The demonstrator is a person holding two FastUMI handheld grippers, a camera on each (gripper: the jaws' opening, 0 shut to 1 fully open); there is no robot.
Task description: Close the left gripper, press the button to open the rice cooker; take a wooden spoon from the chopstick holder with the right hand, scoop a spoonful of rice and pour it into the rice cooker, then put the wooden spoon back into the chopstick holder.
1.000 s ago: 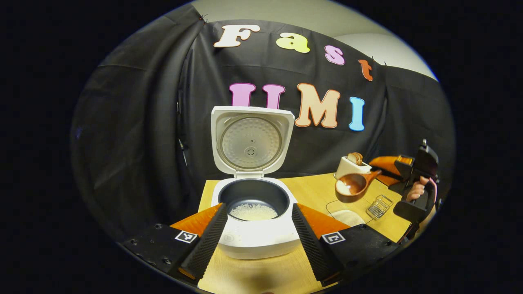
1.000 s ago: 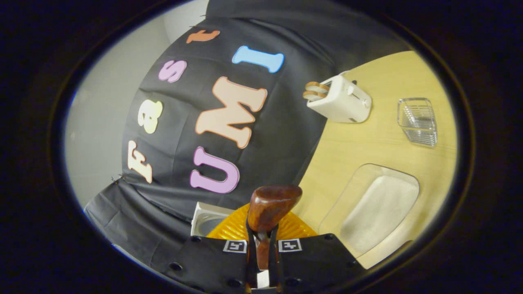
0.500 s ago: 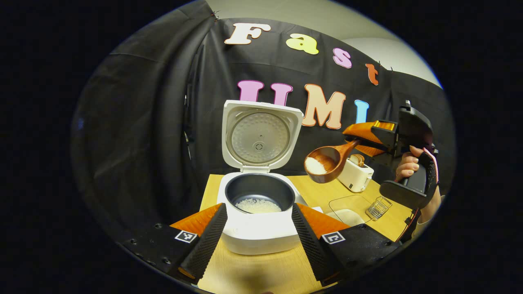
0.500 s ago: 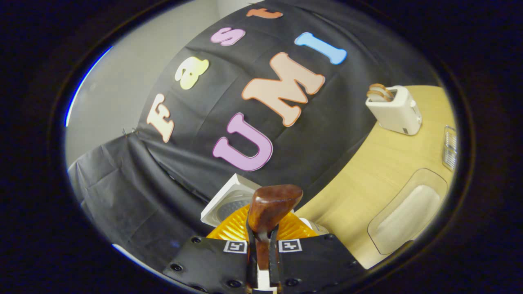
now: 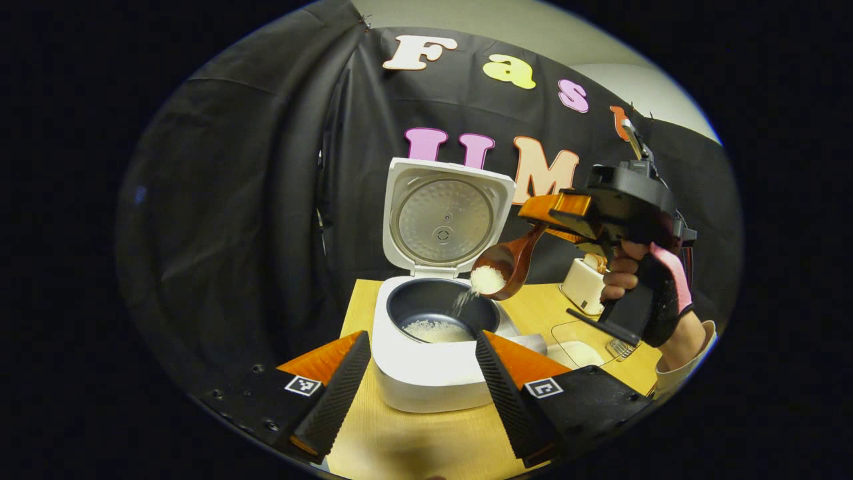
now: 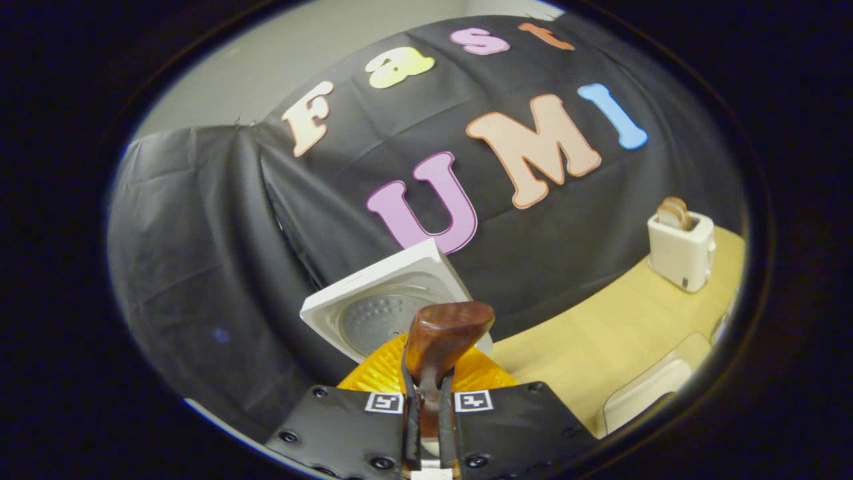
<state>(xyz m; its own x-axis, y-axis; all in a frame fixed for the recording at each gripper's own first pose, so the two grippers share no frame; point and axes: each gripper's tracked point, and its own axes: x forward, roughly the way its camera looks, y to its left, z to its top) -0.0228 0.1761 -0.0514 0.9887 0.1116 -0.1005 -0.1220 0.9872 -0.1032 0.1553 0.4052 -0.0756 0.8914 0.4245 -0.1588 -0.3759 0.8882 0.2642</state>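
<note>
The white rice cooker (image 5: 426,373) stands on the table with its lid (image 5: 446,220) raised, and white rice lies in the dark pot (image 5: 436,327). My left gripper (image 5: 420,393) is open in front of it, one finger on each side of the cooker body and apart from it. My right gripper (image 5: 543,223), held by a hand, is shut on the handle of the brown wooden spoon (image 5: 503,263). The spoon is tipped over the pot, and rice (image 5: 470,293) streams from it. In the right gripper view, the spoon (image 6: 440,340) sticks out between the closed fingers of my right gripper (image 6: 428,400), with the lid (image 6: 386,313) behind it.
A white toaster (image 5: 583,283) with bread stands at the back right, also seen as the toaster (image 6: 680,250). A clear tray of rice (image 5: 576,347) and a small wire holder (image 5: 620,347) lie right of the cooker. The wooden table (image 5: 413,447) has bare surface in front.
My right gripper has carried the spoon up and left, from above the tray to above the pot, and tipped it; rice now falls out. The left gripper stays open.
</note>
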